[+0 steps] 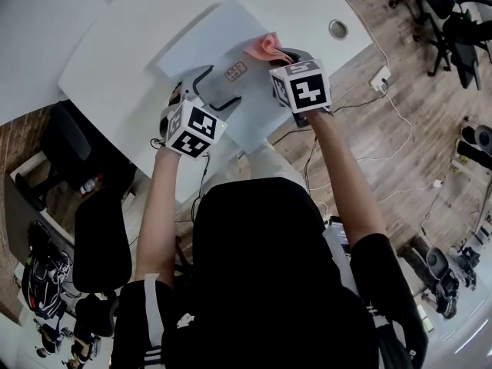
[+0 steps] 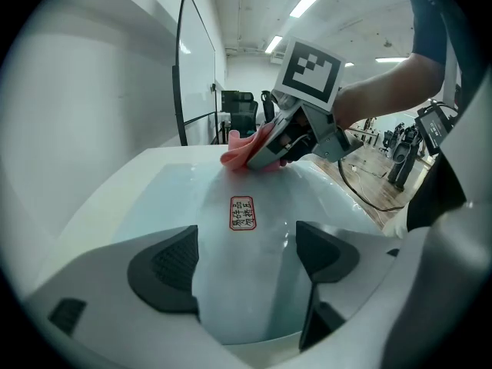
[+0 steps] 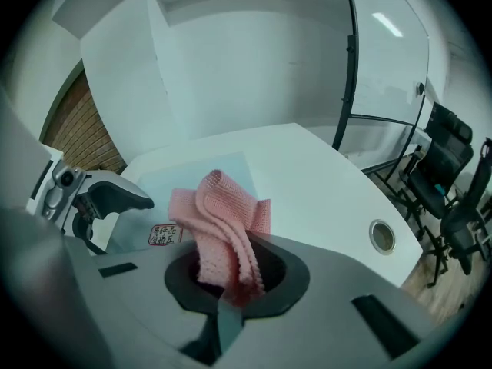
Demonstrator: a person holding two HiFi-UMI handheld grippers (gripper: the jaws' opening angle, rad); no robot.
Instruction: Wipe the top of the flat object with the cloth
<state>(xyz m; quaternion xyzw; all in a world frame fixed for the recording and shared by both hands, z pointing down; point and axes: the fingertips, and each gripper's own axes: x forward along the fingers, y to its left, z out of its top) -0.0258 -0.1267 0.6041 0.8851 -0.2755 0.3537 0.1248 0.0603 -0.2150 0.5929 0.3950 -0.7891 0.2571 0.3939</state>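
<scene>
A flat clear sheet point(image 1: 223, 60) with a red-framed label point(image 2: 242, 212) lies on the white table point(image 1: 138, 60). My right gripper point(image 3: 231, 279) is shut on a folded pink cloth point(image 3: 223, 221), and the cloth point(image 1: 265, 46) rests on the sheet's far right part. In the left gripper view the cloth point(image 2: 242, 154) shows just beyond the label, under the right gripper point(image 2: 296, 141). My left gripper point(image 2: 250, 256) stands open over the sheet's near edge, its pads point(image 2: 165, 264) on either side of the sheet with nothing held. It sits at the sheet's near left corner point(image 1: 201, 91) in the head view.
A round cable grommet point(image 1: 337, 28) is set in the table at the right. Cables and a power strip point(image 1: 380, 78) lie on the wooden floor. Black office chairs point(image 1: 100, 237) stand to the left of the person, and a glass partition point(image 3: 350, 60) rises behind the table.
</scene>
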